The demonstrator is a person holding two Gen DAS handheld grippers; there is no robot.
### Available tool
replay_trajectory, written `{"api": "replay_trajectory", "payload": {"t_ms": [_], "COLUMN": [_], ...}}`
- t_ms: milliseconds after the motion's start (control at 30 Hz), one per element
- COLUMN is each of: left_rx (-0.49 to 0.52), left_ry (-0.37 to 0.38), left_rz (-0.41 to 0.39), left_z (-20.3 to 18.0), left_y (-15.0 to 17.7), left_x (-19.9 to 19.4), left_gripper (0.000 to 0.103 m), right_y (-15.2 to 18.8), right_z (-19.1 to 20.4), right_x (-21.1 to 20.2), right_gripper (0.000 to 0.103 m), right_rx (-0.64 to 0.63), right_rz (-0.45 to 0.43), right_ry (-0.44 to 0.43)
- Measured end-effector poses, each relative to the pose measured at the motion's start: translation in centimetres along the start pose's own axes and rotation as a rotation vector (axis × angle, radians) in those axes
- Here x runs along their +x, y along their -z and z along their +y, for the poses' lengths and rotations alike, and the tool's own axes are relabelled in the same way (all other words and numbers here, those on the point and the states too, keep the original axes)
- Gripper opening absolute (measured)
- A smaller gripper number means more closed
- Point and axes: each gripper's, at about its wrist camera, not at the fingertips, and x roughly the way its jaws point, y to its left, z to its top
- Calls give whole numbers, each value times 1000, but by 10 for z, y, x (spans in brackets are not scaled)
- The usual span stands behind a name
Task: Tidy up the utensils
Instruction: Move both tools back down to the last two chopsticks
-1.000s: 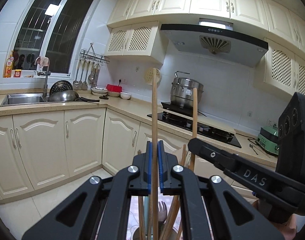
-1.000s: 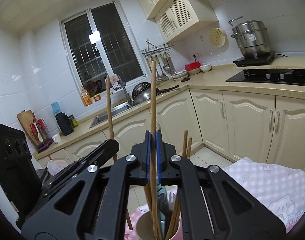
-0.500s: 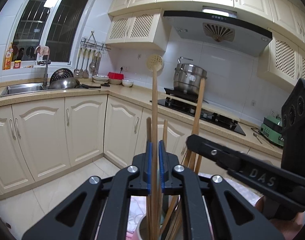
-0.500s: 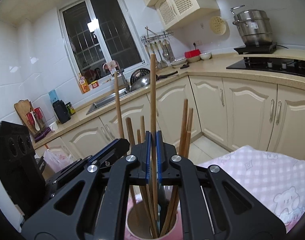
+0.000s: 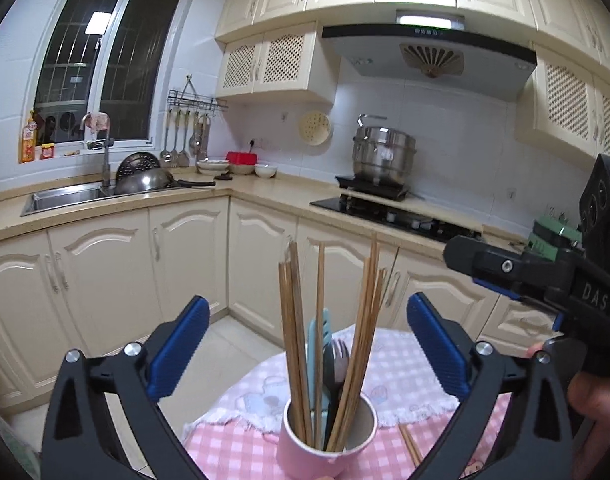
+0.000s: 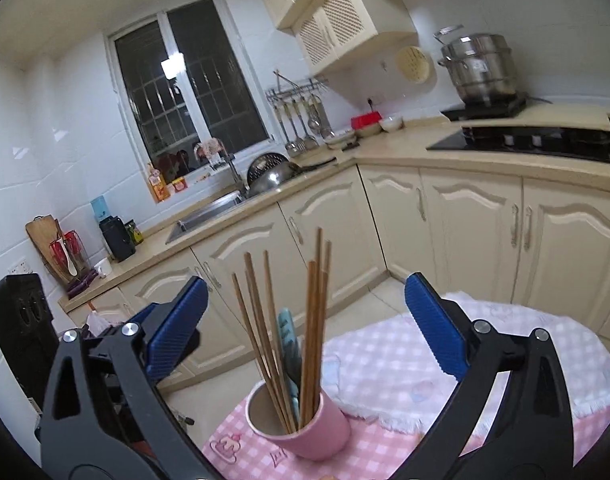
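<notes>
A pink cup (image 5: 305, 446) stands on the pink checked tablecloth and also shows in the right wrist view (image 6: 321, 428). It holds several wooden chopsticks (image 5: 293, 340) (image 6: 265, 332), a pale blue utensil (image 5: 317, 344) and a dark fork (image 5: 339, 360). My left gripper (image 5: 305, 340) is open and empty, its jaws wide on either side above the cup. My right gripper (image 6: 305, 328) is open and empty, also straddling the cup from above. The right gripper shows at the right of the left wrist view (image 5: 545, 276).
A loose chopstick (image 5: 409, 444) lies on the cloth right of the cup. A white fringed cloth (image 6: 445, 372) covers the table's far part. Beyond the table edge are the floor, cream cabinets (image 5: 105, 272), a sink (image 5: 65, 198) and a stove with a steel pot (image 5: 383, 156).
Both grippers were shut on one chopstick each, held upright over the cup. They have opened wide, and the chopsticks now stand in the cup.
</notes>
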Motion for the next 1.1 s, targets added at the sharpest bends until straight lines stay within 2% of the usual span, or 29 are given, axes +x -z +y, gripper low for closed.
{"api": "replay_trajectory", "payload": {"t_ms": [233, 567, 867, 1100], "left_rx": [6, 36, 51, 72], "left_ry": [-13, 14, 37, 41], "left_rz": [40, 108, 196, 312], "left_z": [-8, -28, -40, -52], "left_y": [5, 23, 44, 68], "left_x": [-22, -38, -35, -24], "left_gripper": [97, 97, 97, 97], "right_y": [7, 25, 49, 86], "right_z": [-14, -36, -65, -87], "right_x": [-21, -45, -52, -43], "right_gripper": [97, 97, 97, 97], "right_rx": [20, 42, 100, 102], "right_rz": [64, 162, 298, 468], "right_ry": [34, 85, 165, 232]}}
